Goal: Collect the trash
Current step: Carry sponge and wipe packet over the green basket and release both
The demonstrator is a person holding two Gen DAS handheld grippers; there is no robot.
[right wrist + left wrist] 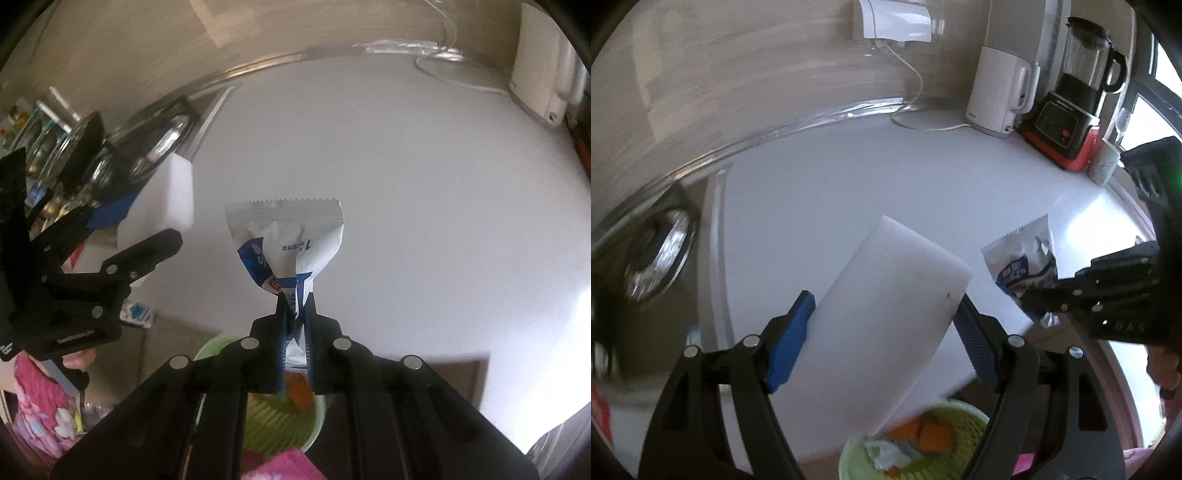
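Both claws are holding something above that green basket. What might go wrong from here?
The right gripper pinches only the wrapper's crumpled lower end, so it might slip out early. The wide white block in the left gripper could catch the green basket's rim and land outside. The two grippers are close together and might bump.

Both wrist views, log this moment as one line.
left tool: shut on white block | right tool: shut on wrapper | green bin: below, holds trash

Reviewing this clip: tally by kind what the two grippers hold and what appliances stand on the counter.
White foam blocks, in left gripper: 1
Snack wrappers, in right gripper: 1
White kettles: 1
Black-and-red blenders: 1
Total: 4
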